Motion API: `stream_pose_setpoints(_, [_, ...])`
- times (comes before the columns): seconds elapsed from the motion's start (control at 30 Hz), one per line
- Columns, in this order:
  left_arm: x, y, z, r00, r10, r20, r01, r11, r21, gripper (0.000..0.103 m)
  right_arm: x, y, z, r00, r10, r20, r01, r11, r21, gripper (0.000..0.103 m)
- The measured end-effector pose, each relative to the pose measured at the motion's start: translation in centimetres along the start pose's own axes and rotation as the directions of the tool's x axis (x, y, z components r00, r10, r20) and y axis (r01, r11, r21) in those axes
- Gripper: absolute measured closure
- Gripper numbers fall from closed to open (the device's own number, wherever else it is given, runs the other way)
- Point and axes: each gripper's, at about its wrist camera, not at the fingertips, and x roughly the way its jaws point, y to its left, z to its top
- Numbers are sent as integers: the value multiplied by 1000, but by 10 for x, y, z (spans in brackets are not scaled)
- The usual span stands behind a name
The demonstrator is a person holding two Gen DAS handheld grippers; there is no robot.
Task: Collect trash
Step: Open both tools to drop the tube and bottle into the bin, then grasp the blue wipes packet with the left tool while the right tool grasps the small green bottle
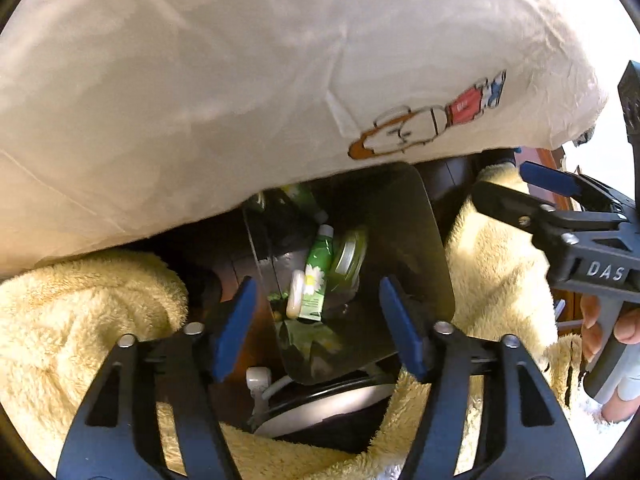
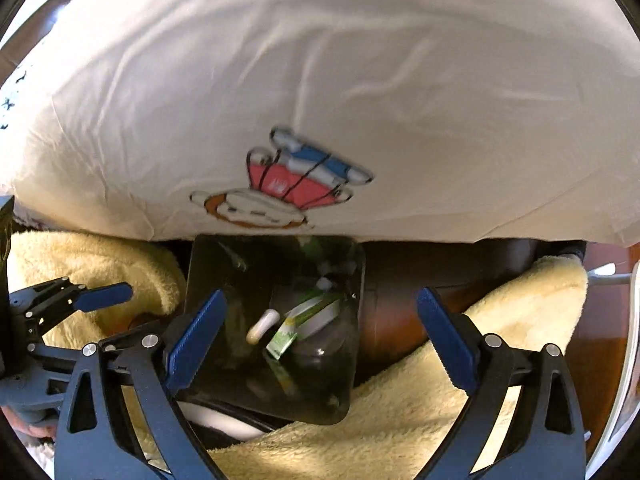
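Note:
A dark see-through trash bin [image 1: 424, 248] [image 2: 224, 272] stands on the floor under the edge of a white pillow. Inside it lie a green tube with a daisy print [image 1: 318, 276] [image 2: 286, 338], a small white capsule-shaped item [image 1: 297, 294] [image 2: 262, 326] and a round clear lidded tub [image 1: 352, 256] [image 2: 320, 314]. My left gripper [image 1: 320, 332] is open and empty just above the bin's near rim. My right gripper [image 2: 320, 344] is open and empty over the bin; it also shows at the right of the left wrist view [image 1: 536, 192].
A white pillow with a cartoon print [image 1: 240, 80] [image 2: 320, 100] overhangs the bin's far side. Fluffy yellow blanket [image 1: 80, 320] [image 2: 460, 380] lies on both sides. A white round device with a cable [image 1: 320, 404] sits by the bin's near side. Dark wood floor [image 2: 404, 312] shows right of the bin.

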Motion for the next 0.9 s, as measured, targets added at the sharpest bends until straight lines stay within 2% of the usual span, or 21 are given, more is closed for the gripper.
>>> stream_pose_setpoints(0.17, [-29,-2,8,996,35,84,-37,999,18,27,-24,-6,8,998,5,70,-5,1000,5,7])
stream_pose_setpoints(0.3, [-63,-3,17,984,43,174,-49,998,31,24,-51,-10,18,989,4,150,-5,1000,4,7])
stream_pose_setpoints(0.43, [-98,-3,28,961,63,269,-75,997,33,21,-81,-8,33,969,-4,248,8,1000,-14,7])
stream_pose_setpoints(0.63, [-138,7,57,916,126,380,-140,990,10,19,-108,-13,71,929,-50,367,64,998,-25,7])
stream_pose_setpoints(0.73, [-150,14,74,899,144,412,-154,988,-9,19,-114,-21,97,915,-75,397,86,996,-9,7])
stream_pose_setpoints(0.9, [-161,27,120,875,177,451,-172,984,-54,19,-115,-30,135,900,-107,422,118,993,0,7])
